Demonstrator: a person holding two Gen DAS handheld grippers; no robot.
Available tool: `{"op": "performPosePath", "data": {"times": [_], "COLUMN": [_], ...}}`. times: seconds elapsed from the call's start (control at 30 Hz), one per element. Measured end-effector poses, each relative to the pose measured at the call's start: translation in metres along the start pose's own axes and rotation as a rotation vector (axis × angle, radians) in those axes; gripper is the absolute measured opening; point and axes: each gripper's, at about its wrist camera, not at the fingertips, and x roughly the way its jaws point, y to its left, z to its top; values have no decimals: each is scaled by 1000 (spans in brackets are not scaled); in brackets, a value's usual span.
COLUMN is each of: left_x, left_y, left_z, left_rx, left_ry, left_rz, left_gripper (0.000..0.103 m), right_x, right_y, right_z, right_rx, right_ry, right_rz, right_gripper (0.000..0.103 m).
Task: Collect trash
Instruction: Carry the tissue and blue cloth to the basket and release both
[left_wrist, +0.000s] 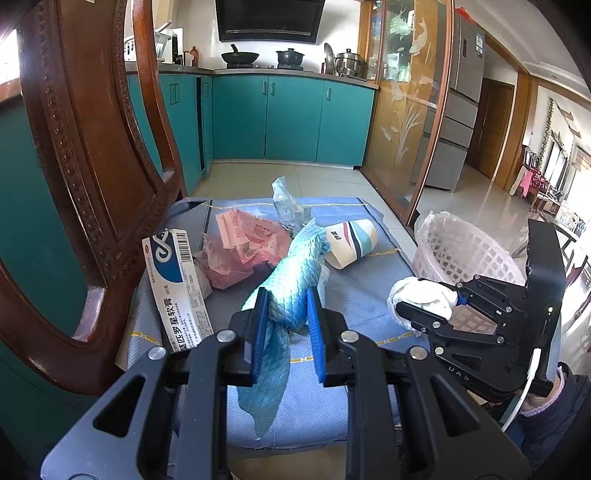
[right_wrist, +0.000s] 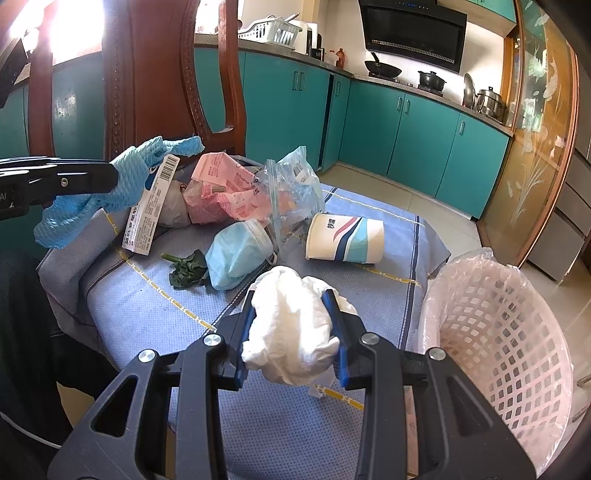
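My left gripper (left_wrist: 286, 306) is shut on a twisted blue cloth (left_wrist: 291, 280), held above the chair's blue seat cover (left_wrist: 354, 295); the same cloth (right_wrist: 122, 181) shows at the left of the right wrist view. My right gripper (right_wrist: 293, 325) is shut on a crumpled white tissue wad (right_wrist: 291, 325), seen also as the white wad (left_wrist: 421, 295) beside the basket in the left wrist view. On the seat lie a paper cup (right_wrist: 343, 240) on its side, a blue face mask (right_wrist: 238, 258), a pink wrapper (right_wrist: 221, 195), a clear zip bag (right_wrist: 291, 192), an ointment box (left_wrist: 177, 288) and a green leaf (right_wrist: 188, 269).
A pink-lined plastic basket (right_wrist: 498, 332) stands at the seat's right edge, low beside the chair. The carved wooden chair back (left_wrist: 92, 147) rises at the left. Teal kitchen cabinets (left_wrist: 288, 118) and a tiled floor (left_wrist: 332, 177) lie beyond.
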Motion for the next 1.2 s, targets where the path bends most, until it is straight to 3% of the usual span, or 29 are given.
{"op": "performPosePath", "data": {"times": [0.17, 0.27, 0.43, 0.57, 0.7, 0.8, 0.9, 1.0, 1.07, 1.13, 1.2], "left_x": [-1, -1, 9, 26, 60, 84, 100, 112, 115, 111, 107], "left_y": [-1, -5, -33, -74, -131, -170, -200, -212, -209, -199, -184], "left_z": [1, 5, 23, 40, 56, 59, 57, 56, 56, 55, 55], "left_rx": [-8, -6, 21, 70, 139, 194, 245, 255, 241, 221, 213], "left_ry": [-7, -13, -27, -24, 31, 75, 101, 105, 107, 89, 74], "left_rz": [-7, -30, -150, -298, -450, -492, -509, -500, -483, -458, -407], "left_gripper": [22, 22, 22, 22, 22, 22, 23, 30, 52, 62, 63], "right_x": [-13, -37, -76, -95, -96, -91, -87, -85, -82, -81, -80], "right_y": [-11, -34, -90, -140, -164, -170, -176, -185, -185, -180, -176], "right_z": [4, 5, -11, -36, -55, -62, -67, -71, -71, -70, -66], "right_rx": [33, 94, 264, 428, 503, 514, 535, 561, 559, 546, 522], "right_ry": [-59, -143, -225, -208, -143, -101, -74, -51, -38, -39, -43], "right_rz": [-36, -94, -203, -312, -386, -410, -425, -429, -431, -438, -435], "right_gripper": [35, 35, 35, 35, 35, 36, 39, 49, 58, 65, 67]}}
